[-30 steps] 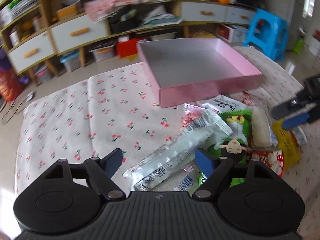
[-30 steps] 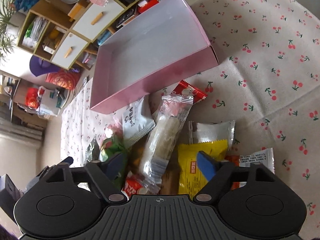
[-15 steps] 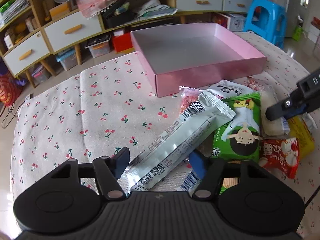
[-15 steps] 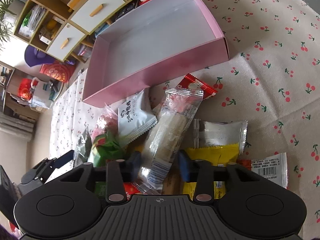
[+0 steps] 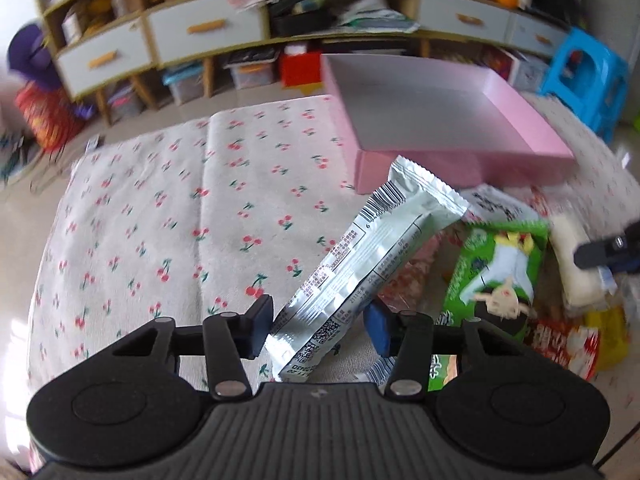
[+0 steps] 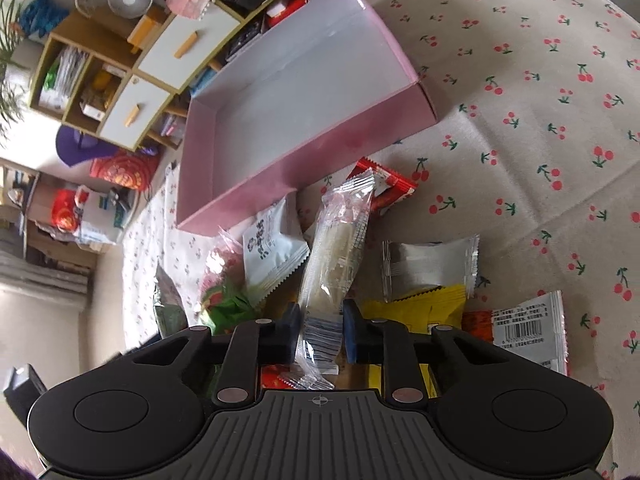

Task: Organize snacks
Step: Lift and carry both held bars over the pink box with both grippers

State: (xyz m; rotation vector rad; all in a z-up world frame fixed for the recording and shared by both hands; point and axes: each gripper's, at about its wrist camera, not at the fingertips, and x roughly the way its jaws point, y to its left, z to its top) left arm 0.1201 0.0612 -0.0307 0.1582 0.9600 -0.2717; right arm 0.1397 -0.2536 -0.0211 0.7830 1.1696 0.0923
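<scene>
Both grippers take light, crinkly snack packets – pink box (image 6: 304,120) empty.
Left gripper (image 5: 320,330) closing on the silver packet (image 5: 368,276); right gripper (image 6: 320,334) clamped on the clear packet (image 6: 336,252) – hold ends gently, contents crushable.

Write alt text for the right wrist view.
The right hand-held gripper is shut on a clear-wrapped white snack bar, above a pile of snack packets on a cherry-print cloth. An empty pink box lies just beyond the pile.

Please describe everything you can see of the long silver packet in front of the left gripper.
The silver packet is a long, shiny foil wrapper with crimped ends, a barcode and small printed text. It points up and away, toward the pink box. Its lower end lies between the closing jaws of the left gripper; both pads appear to touch it.
</scene>
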